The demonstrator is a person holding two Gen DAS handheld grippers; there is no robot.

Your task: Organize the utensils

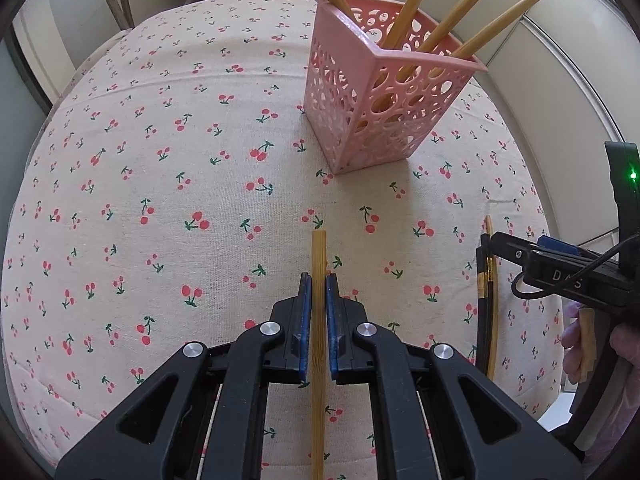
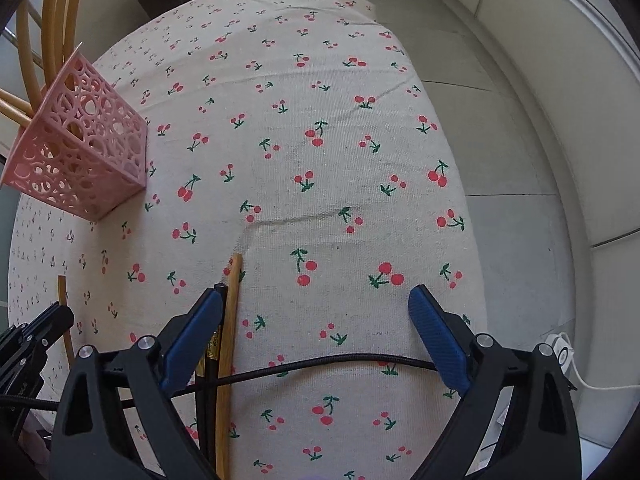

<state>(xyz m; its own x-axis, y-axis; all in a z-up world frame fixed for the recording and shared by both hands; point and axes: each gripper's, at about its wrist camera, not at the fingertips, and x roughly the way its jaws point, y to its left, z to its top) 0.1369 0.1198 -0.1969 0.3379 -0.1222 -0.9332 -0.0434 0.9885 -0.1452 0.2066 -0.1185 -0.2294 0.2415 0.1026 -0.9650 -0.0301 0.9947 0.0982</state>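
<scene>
A pink perforated holder [image 1: 376, 100] stands on the cherry-print tablecloth and holds several bamboo chopsticks [image 1: 460, 12]. My left gripper [image 1: 319, 284] has its blue pads on either side of a bamboo chopstick [image 1: 318, 256] that lies lengthwise between them, closed on it. My right gripper [image 2: 316, 300] is wide open above the cloth. A bamboo chopstick [image 2: 230, 320] and dark chopsticks [image 2: 212, 344] lie on the cloth by its left finger [image 2: 196, 332]. The holder also shows in the right wrist view [image 2: 84, 148] at the left.
The right gripper's body [image 1: 572, 276] sits at the right in the left wrist view, above the dark chopsticks [image 1: 486, 300]. A black cable [image 2: 320, 364] crosses under the right gripper. The table's right edge [image 2: 460, 184] drops to a grey floor.
</scene>
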